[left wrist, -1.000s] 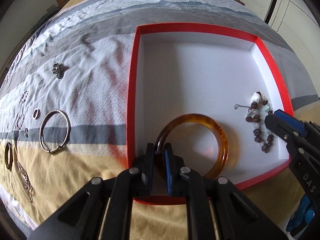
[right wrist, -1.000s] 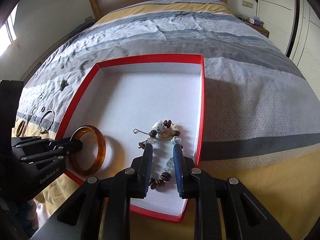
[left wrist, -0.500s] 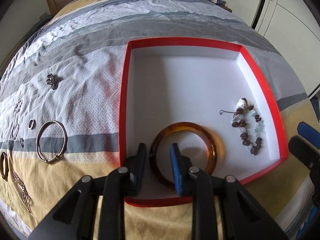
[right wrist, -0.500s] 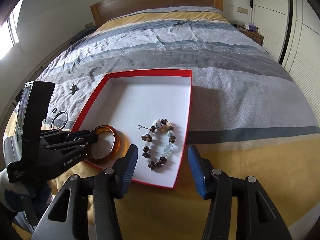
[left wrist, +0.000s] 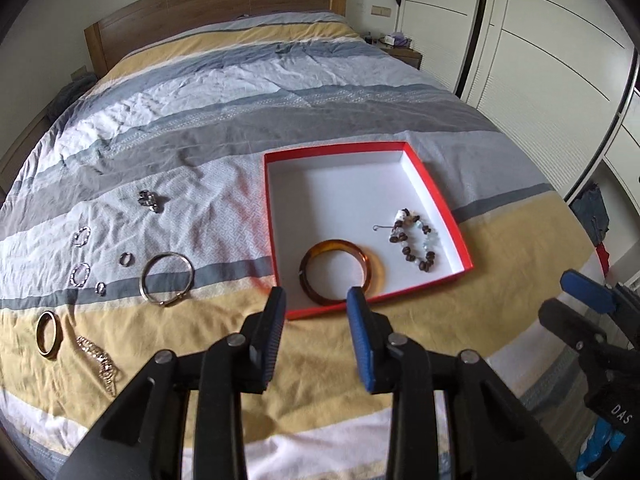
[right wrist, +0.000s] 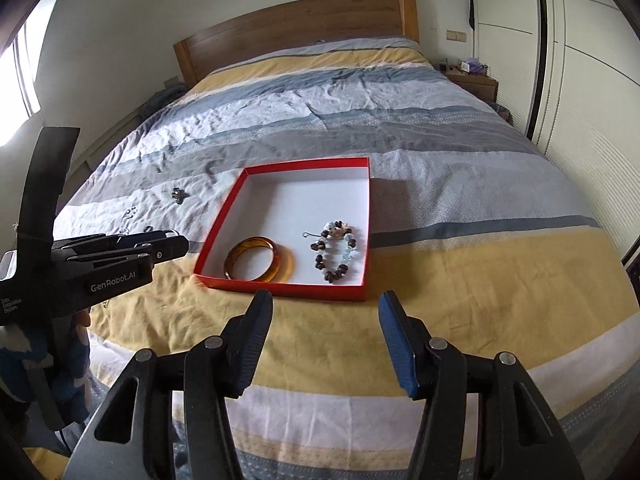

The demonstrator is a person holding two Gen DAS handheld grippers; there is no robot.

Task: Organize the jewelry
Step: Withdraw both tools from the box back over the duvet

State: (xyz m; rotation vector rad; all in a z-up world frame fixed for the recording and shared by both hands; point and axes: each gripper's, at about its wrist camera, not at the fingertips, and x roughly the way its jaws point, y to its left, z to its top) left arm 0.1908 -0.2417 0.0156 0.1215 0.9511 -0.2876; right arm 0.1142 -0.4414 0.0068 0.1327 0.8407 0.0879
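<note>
Jewelry is collecting in the red box (left wrist: 460,236): you are holding both the left gripper (left wrist: 316,304) and right gripper (right wrist: 326,308) spread, grasping nothing, ready for the silver bangle (left wrist: 166,278).

Striped bed (left wrist: 280,128), red box (left wrist: 436,200), loose rings (left wrist: 126,259), silver bangle (left wrist: 167,283)

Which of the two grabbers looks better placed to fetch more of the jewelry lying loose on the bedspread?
Probably the left gripper: it is open, and the silver bangle and rings lie on its side of the red box. The right gripper is beyond the box.
</note>
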